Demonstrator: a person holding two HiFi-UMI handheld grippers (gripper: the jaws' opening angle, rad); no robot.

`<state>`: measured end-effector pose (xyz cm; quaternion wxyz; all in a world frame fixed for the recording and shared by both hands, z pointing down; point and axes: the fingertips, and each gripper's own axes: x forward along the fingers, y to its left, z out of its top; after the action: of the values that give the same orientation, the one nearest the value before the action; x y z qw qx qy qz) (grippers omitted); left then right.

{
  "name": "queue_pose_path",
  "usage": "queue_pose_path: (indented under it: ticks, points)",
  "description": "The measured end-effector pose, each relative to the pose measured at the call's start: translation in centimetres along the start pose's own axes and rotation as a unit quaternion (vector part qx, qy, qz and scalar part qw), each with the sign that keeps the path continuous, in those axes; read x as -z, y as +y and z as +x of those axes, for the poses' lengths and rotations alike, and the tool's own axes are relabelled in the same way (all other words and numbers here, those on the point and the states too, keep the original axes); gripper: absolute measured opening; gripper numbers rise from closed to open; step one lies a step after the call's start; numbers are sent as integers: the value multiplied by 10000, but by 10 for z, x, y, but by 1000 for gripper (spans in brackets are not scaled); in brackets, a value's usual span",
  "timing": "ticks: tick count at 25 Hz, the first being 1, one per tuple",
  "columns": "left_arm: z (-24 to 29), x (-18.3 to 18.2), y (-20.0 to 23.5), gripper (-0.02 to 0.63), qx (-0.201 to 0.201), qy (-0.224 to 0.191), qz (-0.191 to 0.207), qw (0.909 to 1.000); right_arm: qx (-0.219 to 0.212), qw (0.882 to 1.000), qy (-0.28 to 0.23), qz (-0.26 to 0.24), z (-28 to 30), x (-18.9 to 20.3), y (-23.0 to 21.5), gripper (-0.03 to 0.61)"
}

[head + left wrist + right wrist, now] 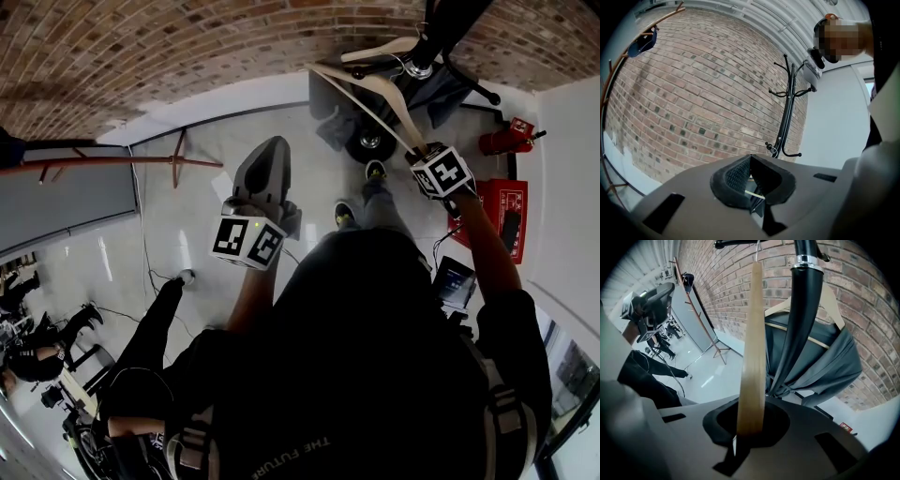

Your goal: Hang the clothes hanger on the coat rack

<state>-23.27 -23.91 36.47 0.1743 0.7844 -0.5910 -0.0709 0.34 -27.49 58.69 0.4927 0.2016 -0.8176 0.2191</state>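
My right gripper (pixel 419 150) is shut on one end of a pale wooden clothes hanger (pixel 375 94). In the right gripper view the hanger (pixel 752 357) rises from the jaws (pixel 750 427) beside the black coat rack pole (pixel 804 310). Its metal hook reaches a black rack arm at the top; I cannot tell whether it rests there. The coat rack (pixel 441 28) stands at the top right of the head view and against the brick wall in the left gripper view (pixel 787 108). My left gripper (pixel 272 150) is held level at centre, its jaws (pixel 750 180) shut on nothing.
A second wooden hanger with a grey garment (pixel 820 357) hangs on the rack. A red fire extinguisher (pixel 506 139) and a red box (pixel 502 211) stand by the right wall. A tablet (pixel 455 281) lies on the floor. A reddish wooden rack (pixel 112 161) stands at left.
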Motion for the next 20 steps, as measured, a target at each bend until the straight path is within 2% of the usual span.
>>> queue_pose_path:
  ticks: [20]
  points:
    - [6, 6, -5, 14, 100, 92, 6, 9999, 142, 9995, 258, -69, 12, 7, -14, 17]
